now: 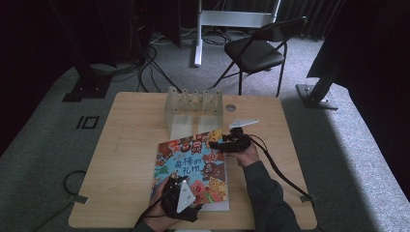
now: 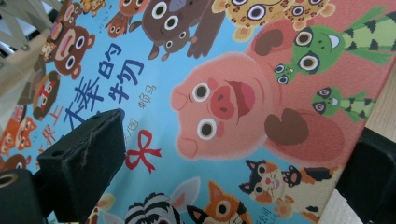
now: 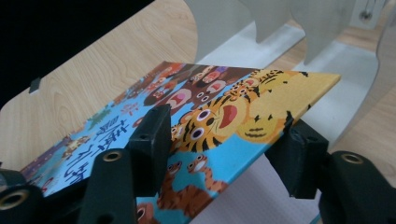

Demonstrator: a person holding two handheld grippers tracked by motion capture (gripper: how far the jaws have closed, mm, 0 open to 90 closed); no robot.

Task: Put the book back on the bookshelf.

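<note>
While your right gripper (image 3: pixel 224 140) pinches the picture book's (image 1: pixel 191 169) far corner just before the clear rack (image 1: pixel 193 108), your left gripper (image 2: pixel 224 158) straddles its near edge, jaws spread; bare table (image 1: pixel 125 145) lies leftward.

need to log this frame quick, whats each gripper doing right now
Left gripper: jaws apart, straddling the near corner of the picture book; a grip cannot be told.
Right gripper: jaws on either side of the book's far corner; a grip cannot be told.
</note>
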